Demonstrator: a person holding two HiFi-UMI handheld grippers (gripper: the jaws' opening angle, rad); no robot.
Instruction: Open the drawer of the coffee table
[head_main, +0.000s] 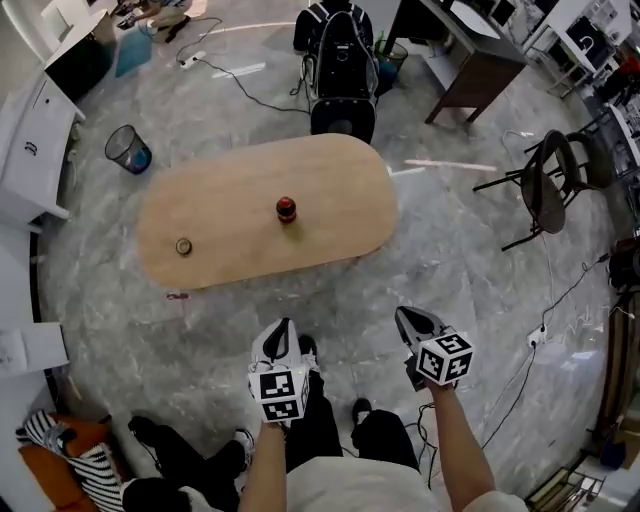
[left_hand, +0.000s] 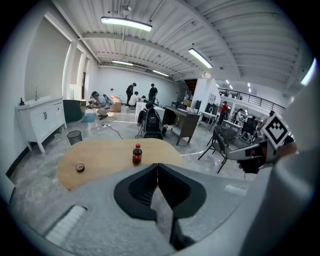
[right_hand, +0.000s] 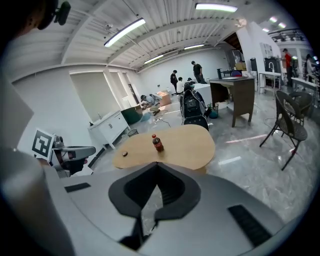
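I hold both forearms stretched forward, side by side, over the grey marble floor (head_main: 480, 300), well short of the oval light-wood coffee table (head_main: 230, 225). The left gripper (head_main: 284, 326) and right gripper (head_main: 404, 316) tilt forward and down towards it, both clenched on nothing. A dark red-capped bottle (head_main: 286, 209) stands upright mid-tabletop. I cannot make out the drawer under the tabletop from these angles.
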